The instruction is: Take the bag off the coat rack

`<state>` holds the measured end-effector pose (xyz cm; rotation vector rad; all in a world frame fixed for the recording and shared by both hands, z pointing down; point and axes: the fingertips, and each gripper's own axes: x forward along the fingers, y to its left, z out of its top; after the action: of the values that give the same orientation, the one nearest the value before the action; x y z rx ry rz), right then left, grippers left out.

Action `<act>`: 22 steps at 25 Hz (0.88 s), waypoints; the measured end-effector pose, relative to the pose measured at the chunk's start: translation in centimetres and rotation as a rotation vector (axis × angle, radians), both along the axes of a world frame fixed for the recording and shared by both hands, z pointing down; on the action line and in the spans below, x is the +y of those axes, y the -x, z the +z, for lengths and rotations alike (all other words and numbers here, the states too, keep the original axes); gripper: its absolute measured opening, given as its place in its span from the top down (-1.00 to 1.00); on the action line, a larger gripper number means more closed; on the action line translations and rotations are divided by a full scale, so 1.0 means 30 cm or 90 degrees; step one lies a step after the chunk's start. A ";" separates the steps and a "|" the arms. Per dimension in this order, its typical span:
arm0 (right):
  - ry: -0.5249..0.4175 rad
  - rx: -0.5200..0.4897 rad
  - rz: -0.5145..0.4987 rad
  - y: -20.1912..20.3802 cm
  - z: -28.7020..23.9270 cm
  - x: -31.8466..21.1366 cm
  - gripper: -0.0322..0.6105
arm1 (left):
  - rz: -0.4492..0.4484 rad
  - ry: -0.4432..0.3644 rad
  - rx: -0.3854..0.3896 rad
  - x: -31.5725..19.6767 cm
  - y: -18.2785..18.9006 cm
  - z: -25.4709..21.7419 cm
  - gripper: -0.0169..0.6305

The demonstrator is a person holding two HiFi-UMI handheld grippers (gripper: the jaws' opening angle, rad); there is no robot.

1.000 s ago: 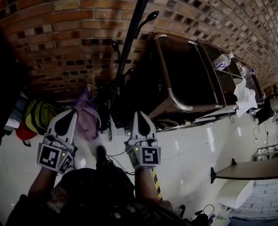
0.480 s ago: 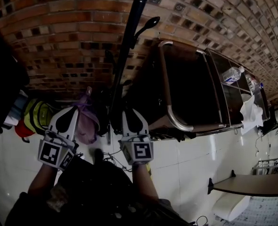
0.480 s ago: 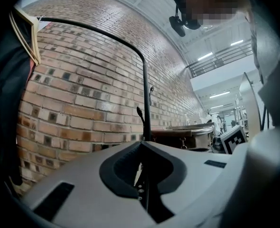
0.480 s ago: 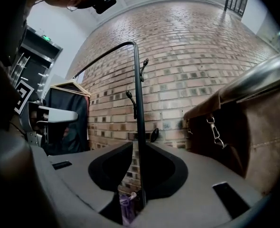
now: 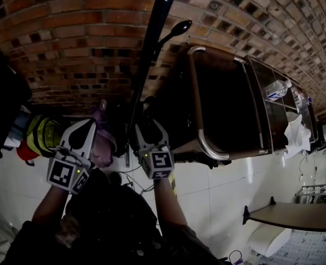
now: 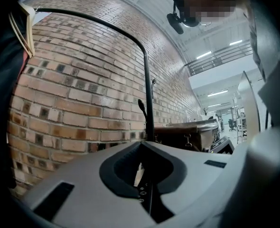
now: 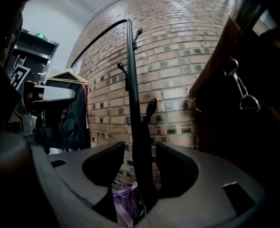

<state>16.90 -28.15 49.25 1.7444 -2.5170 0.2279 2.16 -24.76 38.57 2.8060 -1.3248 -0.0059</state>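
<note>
A black coat rack pole (image 5: 151, 48) with curved hooks stands against the brick wall. A large dark brown bag (image 5: 221, 101) with a pale rim and metal clasps (image 7: 239, 87) hangs on its right side. My right gripper (image 5: 148, 127) is low at the pole, just left of the bag. Its jaws are opening, and the pole (image 7: 137, 127) runs up through the gap between them without the pads pressing on it. My left gripper (image 5: 84, 132) is shut on nothing, in front of a purple bag (image 5: 101, 142) near the rack's foot. In its own view, the left gripper (image 6: 142, 144) faces the brick wall.
A dark garment on a hanger (image 7: 69, 113) hangs at the left. Yellow-green and red bags (image 5: 41, 137) lie by the wall. A shelf unit with a water bottle (image 5: 276, 88) and white cloth (image 5: 295, 134) stands right of the bag. A table edge (image 5: 295, 214) shows low right.
My right gripper has moved left to the pole and its jaws have spread from shut to wide. The left gripper has stayed about where it was.
</note>
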 end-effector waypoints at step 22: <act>0.049 0.081 -0.024 0.079 0.127 -0.158 0.60 | 0.002 0.046 -0.019 -0.137 0.045 0.144 0.84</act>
<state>14.54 -32.88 53.05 1.6273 -2.4167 0.2009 0.80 -28.86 42.89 2.7581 -1.2999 0.0830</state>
